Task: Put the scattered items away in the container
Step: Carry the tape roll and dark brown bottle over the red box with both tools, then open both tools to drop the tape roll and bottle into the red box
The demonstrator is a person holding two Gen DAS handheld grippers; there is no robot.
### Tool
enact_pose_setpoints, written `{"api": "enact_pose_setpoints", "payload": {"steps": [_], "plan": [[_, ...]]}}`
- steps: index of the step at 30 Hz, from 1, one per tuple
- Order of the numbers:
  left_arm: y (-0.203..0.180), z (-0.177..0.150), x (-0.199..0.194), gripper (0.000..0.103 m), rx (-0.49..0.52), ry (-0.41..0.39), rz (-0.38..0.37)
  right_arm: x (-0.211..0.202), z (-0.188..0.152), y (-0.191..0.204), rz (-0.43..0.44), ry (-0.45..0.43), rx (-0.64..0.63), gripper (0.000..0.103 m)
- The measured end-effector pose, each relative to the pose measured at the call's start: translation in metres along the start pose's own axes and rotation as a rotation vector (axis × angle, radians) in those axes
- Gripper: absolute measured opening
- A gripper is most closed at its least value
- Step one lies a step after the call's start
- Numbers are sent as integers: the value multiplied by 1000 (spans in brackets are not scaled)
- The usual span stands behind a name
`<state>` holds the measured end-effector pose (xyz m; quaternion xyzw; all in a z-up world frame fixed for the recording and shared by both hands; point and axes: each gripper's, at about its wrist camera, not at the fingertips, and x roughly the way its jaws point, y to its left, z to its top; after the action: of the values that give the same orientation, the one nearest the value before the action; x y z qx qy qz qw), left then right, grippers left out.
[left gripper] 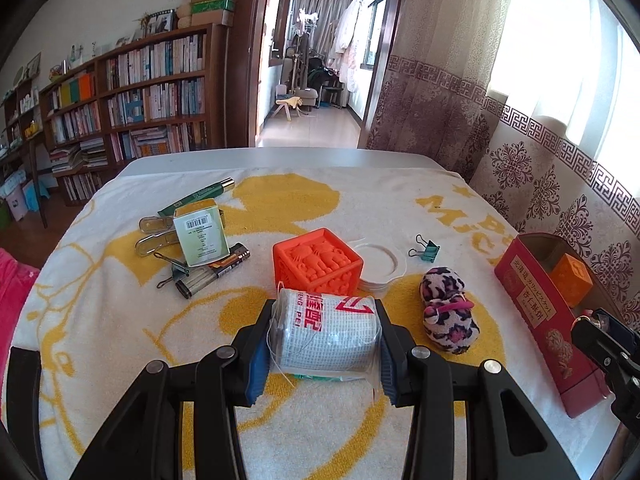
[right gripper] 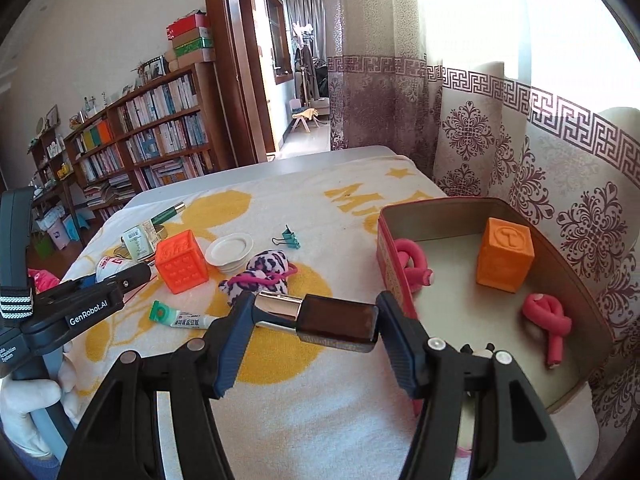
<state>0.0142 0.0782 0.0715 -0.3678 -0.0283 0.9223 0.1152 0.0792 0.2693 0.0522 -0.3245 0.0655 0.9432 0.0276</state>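
free: bare towel (right gripper: pixel 320 420) lying open in front of the red tin (right gripper: pixel 390 264) | obstacles: orange cube (left gripper: pixel 318 262), stack of white saucers (left gripper: pixel 380 266) and leopard-print plush (left gripper: pixel 448 312) crowding the middle | tin interior: orange block (right gripper: pixel 505 254) and pink foam rollers (right gripper: pixel 548 316) sitting along the sides, centre floor staying open

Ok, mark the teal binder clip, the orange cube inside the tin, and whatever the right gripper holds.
teal binder clip (left gripper: pixel 430 251), left wrist view, on its teal body.
orange cube (right gripper: pixel 505 255), right wrist view, on its front face.
brown bottle (right gripper: pixel 338 319), right wrist view, on its dark body, gripped by the right gripper (right gripper: pixel 316 322).
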Motion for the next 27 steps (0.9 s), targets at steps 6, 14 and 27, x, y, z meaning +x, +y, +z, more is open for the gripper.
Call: {"api": "enact_pose_setpoints", "payload": {"steps": [6, 14, 27], "plan": [[-27, 4, -5, 46, 26, 7, -41, -14, -2, -36, -34, -35, 65, 66], [-88, 14, -9, 46, 113, 5, -126, -25, -9, -85, -76, -56, 150, 66], [-202, 11, -1, 46, 272, 56, -313, -44, -18, -148, -149, -100, 241, 66]]}}
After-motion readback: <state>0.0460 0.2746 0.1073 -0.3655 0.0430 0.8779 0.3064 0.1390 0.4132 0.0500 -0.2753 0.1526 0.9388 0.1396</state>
